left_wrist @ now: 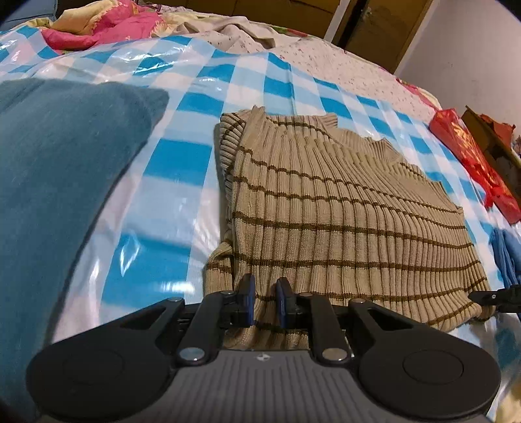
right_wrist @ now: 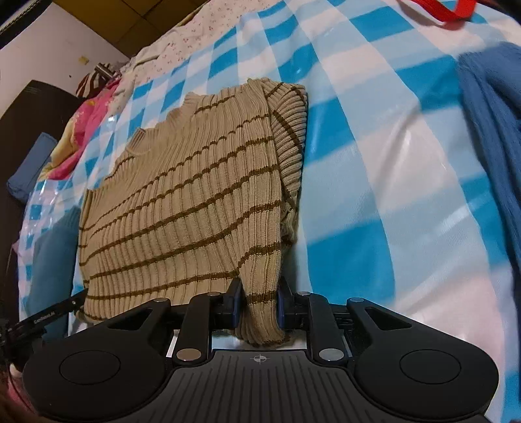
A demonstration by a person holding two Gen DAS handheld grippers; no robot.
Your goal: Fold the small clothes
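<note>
A tan ribbed sweater with brown stripes lies on the blue-and-white checked plastic sheet, its sleeves folded in. My left gripper is shut on the sweater's near hem at its left corner. My right gripper is shut on the near hem of the sweater at its right corner. The tip of the right gripper shows at the right edge of the left wrist view. The left gripper shows at the lower left of the right wrist view.
A teal garment lies left of the sweater, and a blue garment lies to its right. A pink and yellow quilt and a floral sheet lie at the far end. A red bag sits at the right edge.
</note>
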